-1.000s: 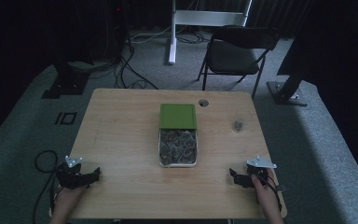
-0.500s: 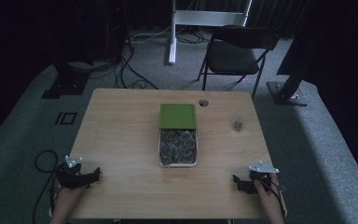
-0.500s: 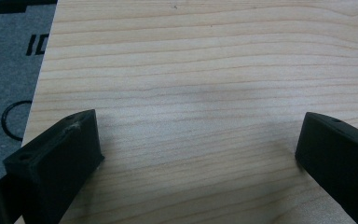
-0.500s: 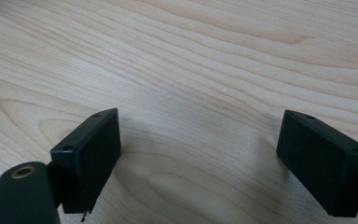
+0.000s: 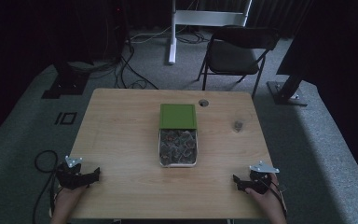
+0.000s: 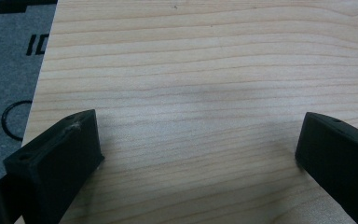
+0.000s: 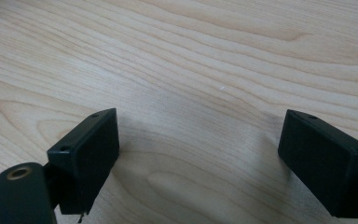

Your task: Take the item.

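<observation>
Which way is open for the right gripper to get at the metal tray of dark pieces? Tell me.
Probably yes, straight across: the right gripper, jaws open, sits at the near right corner, and bare wooden table lies between it and the metal tray. The green lid lies behind the tray, out of the way.

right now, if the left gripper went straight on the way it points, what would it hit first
Probably nothing soon. The left gripper, fingers open, points right across bare wooden table, toward the right gripper. The open box seems to lie beyond that line, though depth is hard to judge.
</observation>
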Motion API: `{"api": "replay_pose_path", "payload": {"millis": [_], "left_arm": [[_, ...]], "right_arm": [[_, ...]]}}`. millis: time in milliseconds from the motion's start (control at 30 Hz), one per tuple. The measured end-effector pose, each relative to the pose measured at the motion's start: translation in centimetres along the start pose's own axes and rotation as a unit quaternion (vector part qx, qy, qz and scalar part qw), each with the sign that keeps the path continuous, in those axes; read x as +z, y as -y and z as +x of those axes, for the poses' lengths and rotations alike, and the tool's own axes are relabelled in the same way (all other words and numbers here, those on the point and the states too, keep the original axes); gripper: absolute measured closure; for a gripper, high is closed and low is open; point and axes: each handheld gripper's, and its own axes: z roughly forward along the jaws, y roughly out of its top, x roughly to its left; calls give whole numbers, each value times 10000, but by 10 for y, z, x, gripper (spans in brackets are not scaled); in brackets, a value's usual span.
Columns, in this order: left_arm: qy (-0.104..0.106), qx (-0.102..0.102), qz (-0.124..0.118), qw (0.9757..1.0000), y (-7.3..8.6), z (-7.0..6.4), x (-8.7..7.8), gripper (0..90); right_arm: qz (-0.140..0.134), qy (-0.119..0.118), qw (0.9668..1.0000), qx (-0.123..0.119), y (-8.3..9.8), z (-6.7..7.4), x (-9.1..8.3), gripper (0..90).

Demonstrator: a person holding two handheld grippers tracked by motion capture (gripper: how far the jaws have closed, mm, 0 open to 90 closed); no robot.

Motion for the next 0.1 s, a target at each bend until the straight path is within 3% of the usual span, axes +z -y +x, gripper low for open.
{"api": "replay_pose_path", "payload": {"millis": [100], "left_arm": [[1,0,0,10000,0,0,0,5]], "right_arm": [[0,14,10000,17,0,0,0,124]]}}
